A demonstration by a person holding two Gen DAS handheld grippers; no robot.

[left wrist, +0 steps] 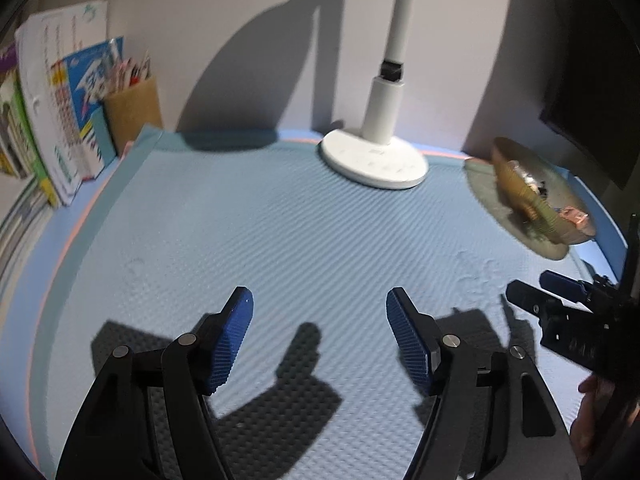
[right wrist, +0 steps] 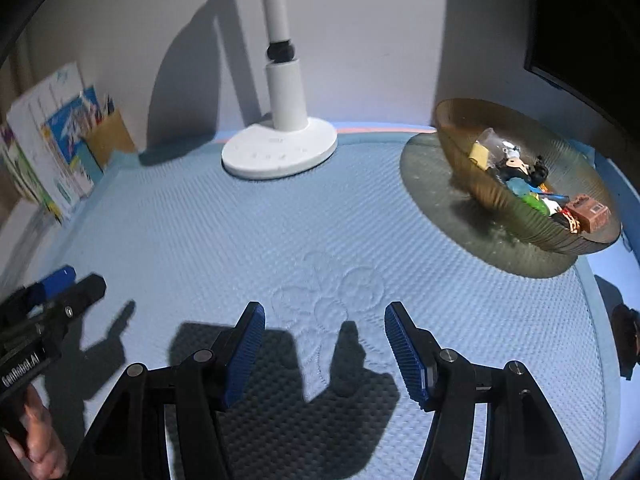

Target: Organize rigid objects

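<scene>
A ribbed amber glass bowl (right wrist: 516, 208) sits at the back right of the blue mat and holds several small toys: a yellow piece (right wrist: 480, 154), a black-and-white figure (right wrist: 518, 166), a green piece (right wrist: 534, 201) and a brown block (right wrist: 592, 213). The bowl also shows in the left wrist view (left wrist: 532, 196). My left gripper (left wrist: 320, 336) is open and empty above the mat. My right gripper (right wrist: 324, 344) is open and empty above the mat, in front of and left of the bowl. Each gripper shows at the edge of the other's view (left wrist: 560, 304) (right wrist: 52, 296).
A white desk lamp base (right wrist: 280, 152) stands at the back centre against the wall. Books (left wrist: 60, 120) and a brown pen holder (left wrist: 134, 112) stand at the back left. A dark monitor (left wrist: 592, 80) is at the far right. The textured blue mat (right wrist: 240, 240) covers the desk.
</scene>
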